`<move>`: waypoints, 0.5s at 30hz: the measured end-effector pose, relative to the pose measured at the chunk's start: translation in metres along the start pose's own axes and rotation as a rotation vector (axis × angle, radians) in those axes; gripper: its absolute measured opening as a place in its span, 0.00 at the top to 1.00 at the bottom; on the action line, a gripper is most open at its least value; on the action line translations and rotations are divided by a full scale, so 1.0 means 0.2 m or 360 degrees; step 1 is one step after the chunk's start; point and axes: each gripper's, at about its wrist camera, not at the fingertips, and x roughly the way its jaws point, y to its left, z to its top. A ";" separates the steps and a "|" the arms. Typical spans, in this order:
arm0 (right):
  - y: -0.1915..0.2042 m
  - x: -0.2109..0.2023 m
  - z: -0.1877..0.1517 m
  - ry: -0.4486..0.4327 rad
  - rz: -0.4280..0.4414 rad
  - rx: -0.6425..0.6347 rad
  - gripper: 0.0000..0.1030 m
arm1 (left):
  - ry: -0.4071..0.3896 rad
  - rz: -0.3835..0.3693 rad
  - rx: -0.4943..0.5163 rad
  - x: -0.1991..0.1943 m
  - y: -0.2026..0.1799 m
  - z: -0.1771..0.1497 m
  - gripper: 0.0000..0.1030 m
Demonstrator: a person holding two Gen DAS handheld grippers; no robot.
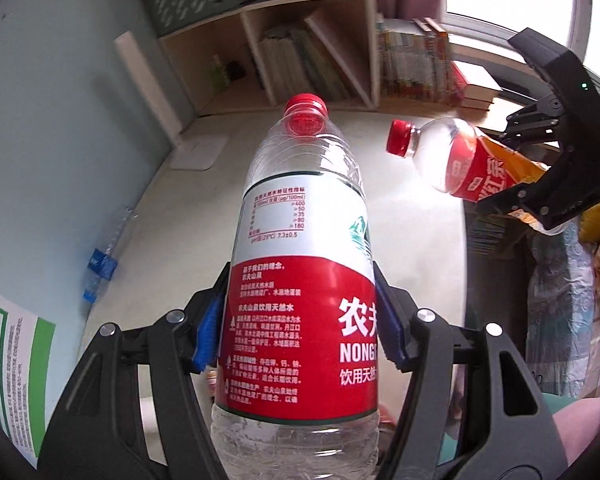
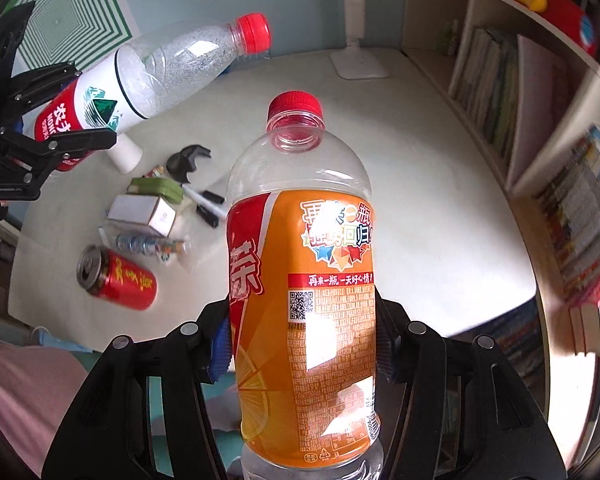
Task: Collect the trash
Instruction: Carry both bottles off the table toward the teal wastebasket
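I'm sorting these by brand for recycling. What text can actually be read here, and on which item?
"农夫", "NONG", "饮用天然水", "pH值(25°C) 7.3±0.5": water bottle held in the left gripper.
"再来一瓶 一天好心情": tea bottle held in the right gripper.
Red can: gold script, blurred.
Both bottles' fine print, the book spines: too small to read.

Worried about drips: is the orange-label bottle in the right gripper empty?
Looks empty: the orange-label bottle shows clear above its label, red cap on.

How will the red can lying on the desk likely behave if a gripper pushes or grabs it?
The red can lies on its side, so a push probably rolls it. Its tab looks opened, so it is likely light and may dent under a firm squeeze.
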 end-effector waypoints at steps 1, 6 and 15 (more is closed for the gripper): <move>-0.03 -0.04 -0.09 0.0006 -0.0018 0.0026 0.45 | -0.0002 -0.0038 0.0033 0.00 -0.10 0.01 0.41; -0.21 -0.18 -0.58 0.0090 -0.0070 0.0117 0.45 | 0.0063 -0.0227 0.0152 0.07 -0.63 -0.03 0.41; -0.50 0.26 -1.48 0.0412 0.0044 0.0436 0.45 | 0.0335 -0.0523 0.0103 0.59 -1.43 -0.47 0.41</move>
